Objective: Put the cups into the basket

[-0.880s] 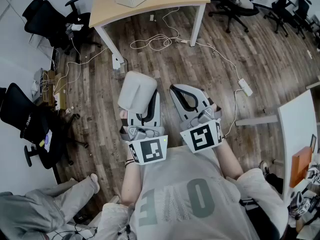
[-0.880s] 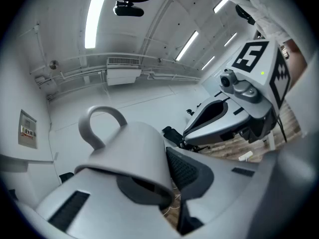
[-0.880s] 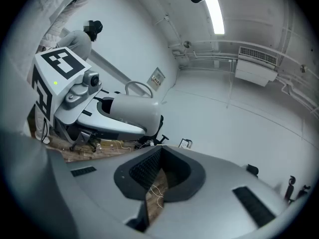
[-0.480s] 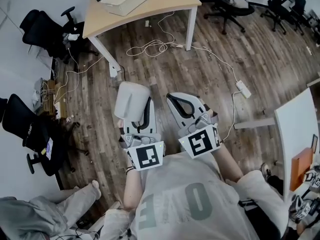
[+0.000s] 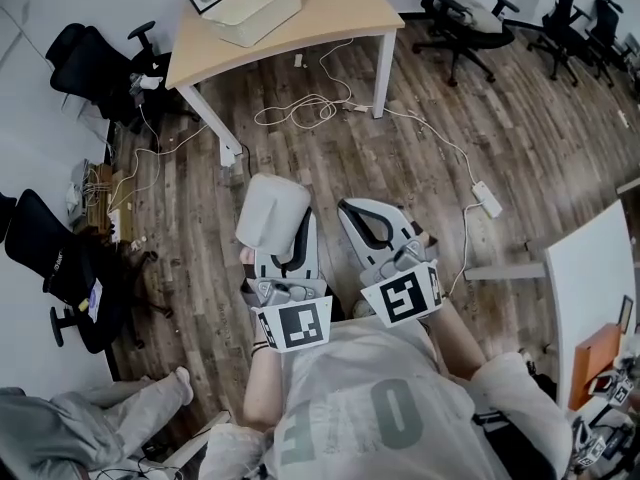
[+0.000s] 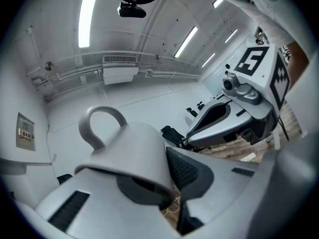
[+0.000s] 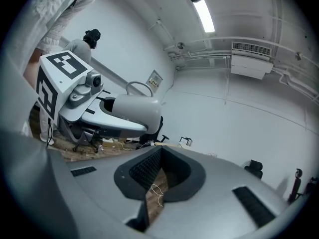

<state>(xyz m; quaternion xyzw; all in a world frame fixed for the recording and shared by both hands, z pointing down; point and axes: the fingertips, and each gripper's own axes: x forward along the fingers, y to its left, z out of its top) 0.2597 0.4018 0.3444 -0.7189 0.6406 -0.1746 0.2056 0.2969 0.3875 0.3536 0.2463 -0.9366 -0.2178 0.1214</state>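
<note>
Fingers of the left gripper pinch a white cup at frame centre; those of the right gripper are pressed together, empty. The basket stands on the bench, upper left, well apart from the cup: delivery is judged outstanding.

In the head view, the cup sat in my left gripper at mid-frame, just left of my right gripper. Above them, at the top, stood the table, the basket on it. A cable lay on the floor between. Chairs stood at upper left and upper right.
</note>
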